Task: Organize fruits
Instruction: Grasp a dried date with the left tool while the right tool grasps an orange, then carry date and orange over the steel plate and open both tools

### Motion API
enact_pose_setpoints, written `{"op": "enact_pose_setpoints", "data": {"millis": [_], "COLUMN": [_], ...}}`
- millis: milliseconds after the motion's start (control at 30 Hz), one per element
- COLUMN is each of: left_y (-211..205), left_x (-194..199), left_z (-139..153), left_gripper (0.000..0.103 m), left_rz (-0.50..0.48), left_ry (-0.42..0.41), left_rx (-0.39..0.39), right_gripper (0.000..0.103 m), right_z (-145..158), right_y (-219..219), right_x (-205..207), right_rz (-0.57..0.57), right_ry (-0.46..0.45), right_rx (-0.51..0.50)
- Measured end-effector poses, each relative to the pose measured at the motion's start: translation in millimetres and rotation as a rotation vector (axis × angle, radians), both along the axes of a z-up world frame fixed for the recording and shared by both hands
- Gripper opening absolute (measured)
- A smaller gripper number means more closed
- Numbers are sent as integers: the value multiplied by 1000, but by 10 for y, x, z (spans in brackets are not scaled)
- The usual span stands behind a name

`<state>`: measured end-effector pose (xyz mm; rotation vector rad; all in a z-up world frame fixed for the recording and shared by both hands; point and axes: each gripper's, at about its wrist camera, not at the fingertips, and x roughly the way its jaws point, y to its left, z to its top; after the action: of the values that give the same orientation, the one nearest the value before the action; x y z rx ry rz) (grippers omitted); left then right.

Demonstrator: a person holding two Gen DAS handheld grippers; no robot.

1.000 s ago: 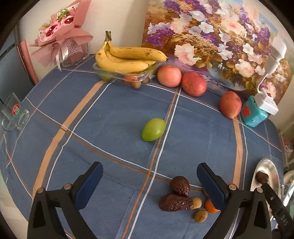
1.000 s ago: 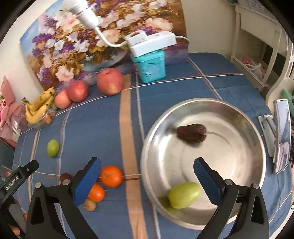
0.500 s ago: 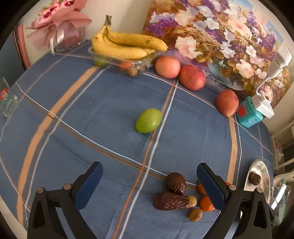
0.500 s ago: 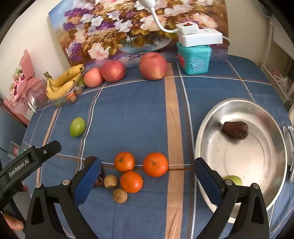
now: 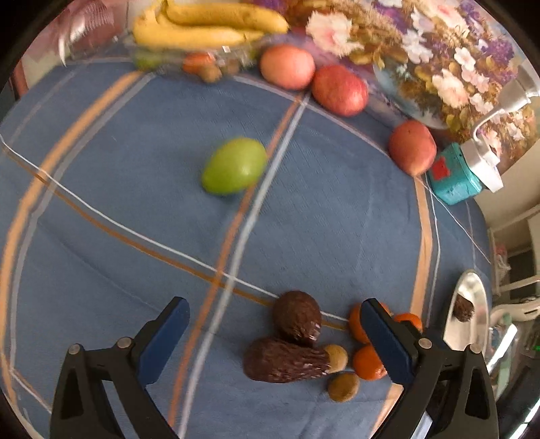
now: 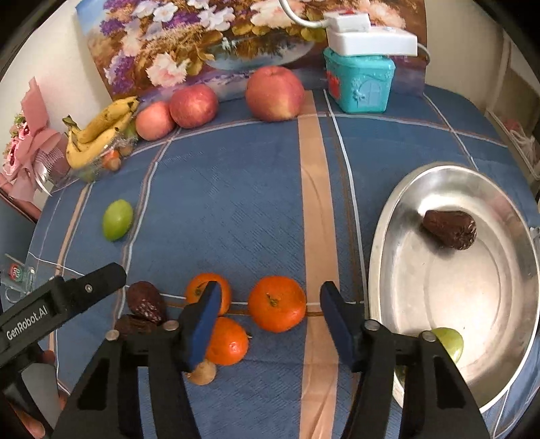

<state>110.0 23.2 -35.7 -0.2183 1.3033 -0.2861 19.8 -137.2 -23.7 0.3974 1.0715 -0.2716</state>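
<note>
The right gripper hangs over the blue cloth with its jaws closing around an orange, the pads apparently not yet touching it. Two more oranges lie just beside it. The left gripper is wide open above two brown fruits. The steel bowl holds another brown fruit and a green one.

From my left wrist feed the bananas at the top edge are blurred and cropped. In my right wrist feed a gripper arm hides part of the green fruit inside the metal bowl, lower right.
</note>
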Motion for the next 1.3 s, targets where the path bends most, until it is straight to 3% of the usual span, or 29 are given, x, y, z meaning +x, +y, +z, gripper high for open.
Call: {"op": "enact_pose_setpoints", "data": {"millis": [133,233,300,367,433,533,867,1300], "left_y": [-90,-93,-92,-105,-104,-110,78,144], "left_x": [-2,-2,10,18,33,29,33,-40], "left_z": [-116,-114,-97,-85,-75,-35,234,732], "left_gripper": [86,83,69,47,37,36,36,36], "left_rz": [-17,-4,1,-2,-1,1,80,83], "left_ry": [40,42,42,44,56,45,-36,-174], "left_rx": [16,20,11,10,-22,-35,-64,-119], "right_gripper": [61,59,55,52,49,44,41,41], "right_z": [-116,-184,-213,-230,-234,-221,-207,275], "right_y": [4,-6,-9,-9,-6,0,-40,-171], "right_x": [20,34,30,32,33,33,24,-205], "right_rz": [-5,-10,-15,-20,-23,-18,-19,-51], "right_ry": [28,43,48,50,49,40,27,-101], "right_rx": [16,17,21,25,28,36,68,85]}}
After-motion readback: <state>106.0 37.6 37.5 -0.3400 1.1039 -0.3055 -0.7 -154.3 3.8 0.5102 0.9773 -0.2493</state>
